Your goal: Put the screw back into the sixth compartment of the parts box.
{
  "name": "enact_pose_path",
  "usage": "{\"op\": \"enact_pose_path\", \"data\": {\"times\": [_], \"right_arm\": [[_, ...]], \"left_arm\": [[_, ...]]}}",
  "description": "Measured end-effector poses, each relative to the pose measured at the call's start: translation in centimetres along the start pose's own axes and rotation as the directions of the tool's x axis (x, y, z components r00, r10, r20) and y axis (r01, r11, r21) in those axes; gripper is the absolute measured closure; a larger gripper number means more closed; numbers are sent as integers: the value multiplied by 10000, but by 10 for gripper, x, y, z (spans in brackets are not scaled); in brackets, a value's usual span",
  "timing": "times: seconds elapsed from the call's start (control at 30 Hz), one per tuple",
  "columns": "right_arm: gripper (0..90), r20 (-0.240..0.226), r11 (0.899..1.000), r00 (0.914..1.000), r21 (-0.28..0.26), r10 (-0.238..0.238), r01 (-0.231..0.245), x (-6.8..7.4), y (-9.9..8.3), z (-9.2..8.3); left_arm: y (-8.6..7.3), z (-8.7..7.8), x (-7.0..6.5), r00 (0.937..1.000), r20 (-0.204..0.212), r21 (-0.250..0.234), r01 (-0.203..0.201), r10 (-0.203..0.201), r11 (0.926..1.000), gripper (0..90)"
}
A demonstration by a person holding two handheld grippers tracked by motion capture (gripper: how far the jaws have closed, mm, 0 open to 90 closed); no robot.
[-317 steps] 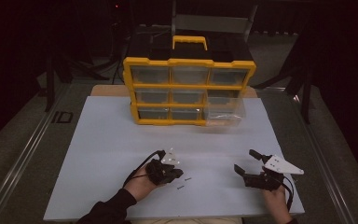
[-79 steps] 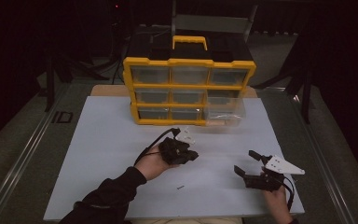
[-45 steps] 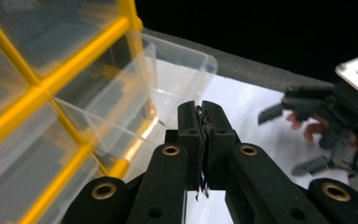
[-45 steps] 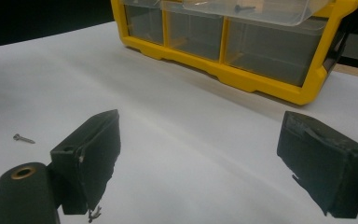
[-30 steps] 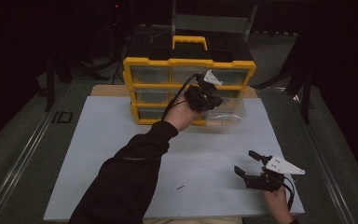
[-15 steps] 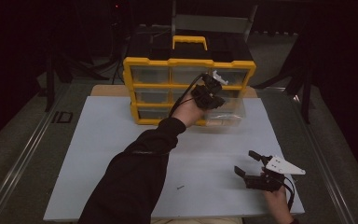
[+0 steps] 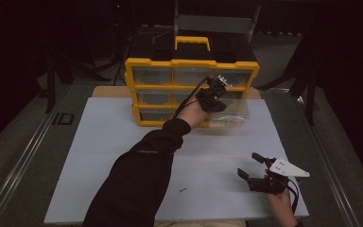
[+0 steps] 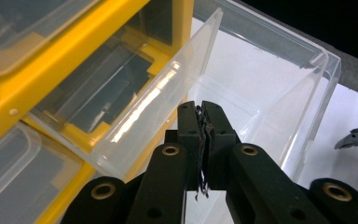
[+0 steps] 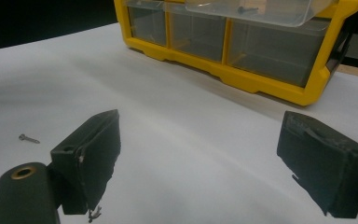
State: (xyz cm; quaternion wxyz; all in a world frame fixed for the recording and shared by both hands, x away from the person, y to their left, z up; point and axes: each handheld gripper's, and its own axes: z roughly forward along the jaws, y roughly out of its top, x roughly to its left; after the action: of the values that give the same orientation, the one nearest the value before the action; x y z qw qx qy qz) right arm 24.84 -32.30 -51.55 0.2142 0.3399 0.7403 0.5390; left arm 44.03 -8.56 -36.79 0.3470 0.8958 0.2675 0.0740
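Observation:
A yellow drawer cabinet [image 7: 146,64] with clear drawers stands at the back of the white table. One clear drawer [image 7: 231,116] at its lower right is pulled out. My left gripper [image 7: 216,101] hangs just above that drawer [image 8: 261,93], and its jaws [image 8: 201,109] are shut tight. I cannot tell whether anything small is pinched between the pads. My right gripper [image 7: 249,165] rests low at the front right of the table. Its jaws [image 9: 198,123] are wide open with nothing between them. A small screw [image 9: 247,8] lies in the pulled-out drawer.
A loose screw [image 7: 183,190] lies on the white tabletop [image 7: 99,156] near the front, left of the right gripper, and appears again [image 9: 29,138] beside its jaw. The cabinet carries a yellow handle [image 7: 192,41] on top. Dark surroundings border the table.
The left gripper travelled from the table's front to the cabinet, then shifted right and down over the pulled-out drawer. One of the screws near the front is gone. The right gripper has stayed still.

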Motion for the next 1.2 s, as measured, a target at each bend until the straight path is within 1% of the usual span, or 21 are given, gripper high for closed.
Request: {"op": "enact_pose_path", "data": {"times": [0.03, 0.1, 0.13, 0.27, 0.33, 0.37, 0.43, 0.47, 0.5, 0.6, 0.63, 0.67, 0.7, 0.8, 0.83, 0.87, 0.9, 1.0, 1.03, 1.07, 1.2], "right_arm": [[133, 0, 10000, 10000, 2, 18, -18, 0, 0, 0], [134, 5, 10000, 10000, 10, 22, -22, 0, 0, 0], [134, -2, 10000, 10000, 14, 10, -10, 0, 0, 0], [133, -1, 10000, 10000, 36, 5, -5, 0, 0, 0], [134, 2, 10000, 10000, 32, -3, 3, 0, 0, 0], [133, 3, 10000, 10000, 25, -10, 10, 0, 0, 0], [134, 13, 10000, 10000, 25, -14, 14, 0, 0, 0], [134, 13, 10000, 10000, 25, -14, 14, 0, 0, 0], [133, 12, 10000, 10000, 22, -8, 8, 0, 0, 0], [134, 19, 10000, 10000, 7, 8, -8, 0, 0, 0], [134, 25, 10000, 10000, 6, 17, -17, 0, 0, 0], [134, 25, 10000, 10000, 6, 17, -17, 0, 0, 0], [134, 25, 10000, 10000, 11, 13, -13, 0, 0, 0], [134, 25, 10000, 10000, 14, -1, 1, 0, 0, 0], [133, 28, 10000, 10000, 17, -18, 18, 0, 0, 0], [133, 28, 10000, 10000, 17, -18, 18, 0, 0, 0], [133, 32, 10000, 10000, 26, -14, 13, 1, 0, 0], [133, 45, 10000, 10000, 35, -28, 28, 0, 0, 0], [133, 47, 10000, 10000, 38, -38, 38, 0, 0, 0], [133, 59, 10000, 10000, 63, -42, 41, 1, 0, 0], [134, 76, 10000, 10000, 60, -44, 43, 1, 0, 0]], "left_arm": [[0, 0, 1, 9999, 92, 36, 94, -94, 9999, 870], [1, 1, 1, 9995, 293, 111, 92, -96, 9999, 816], [1, 0, 0, 9999, 146, 106, -16, 15, 9999, 781], [3, -5, -2, 10000, 39, -64, -30, 31, 10000, 686], [3, -6, -2, 10000, 92, -113, -24, 25, 9999, 644], [4, -8, -2, 10000, 67, -154, -28, 29, 9999, 644], [4, -15, -4, 10000, 44, -387, -68, 70, 9992, 602], [4, -15, -4, 10000, 44, -387, -68, 70, 9992, 586], [4, -19, -5, 9999, 151, -501, -61, 68, 9987, 571], [3, -25, -6, 9999, 119, -586, -109, 116, 9982, 553], [2, -31, -6, 9997, 217, -696, -105, 120, 9975, 535], [2, -31, -6, 9997, 217, -696, -105, 120, 9975, 534], [0, -39, -7, 9994, 303, -847, -152, 178, 9963, 525], [-3, -45, -7, 9991, 386, -917, -139, 175, 9957, 501], [-7, -50, -8, 9978, 580, -1064, -270, 333, 9940, 479], [-7, -50, -8, 9978, 580, -1064, -270, 333, 9940, 463], [-12, -54, -8, 9965, 749, -1058, -300, 381, 9939, 437], [-17, -57, -8, 9960, 788, -1009, -352, 432, 9943, 375], [-22, -60, -9, 9948, 849, -971, -484, 568, 9941, 375], [-25, -61, -10, 9949, 825, -969, -507, 588, 9940, 305], [-36, -66, -12, 9931, 978, -1105, -540, 649, 9924, 270]]}}
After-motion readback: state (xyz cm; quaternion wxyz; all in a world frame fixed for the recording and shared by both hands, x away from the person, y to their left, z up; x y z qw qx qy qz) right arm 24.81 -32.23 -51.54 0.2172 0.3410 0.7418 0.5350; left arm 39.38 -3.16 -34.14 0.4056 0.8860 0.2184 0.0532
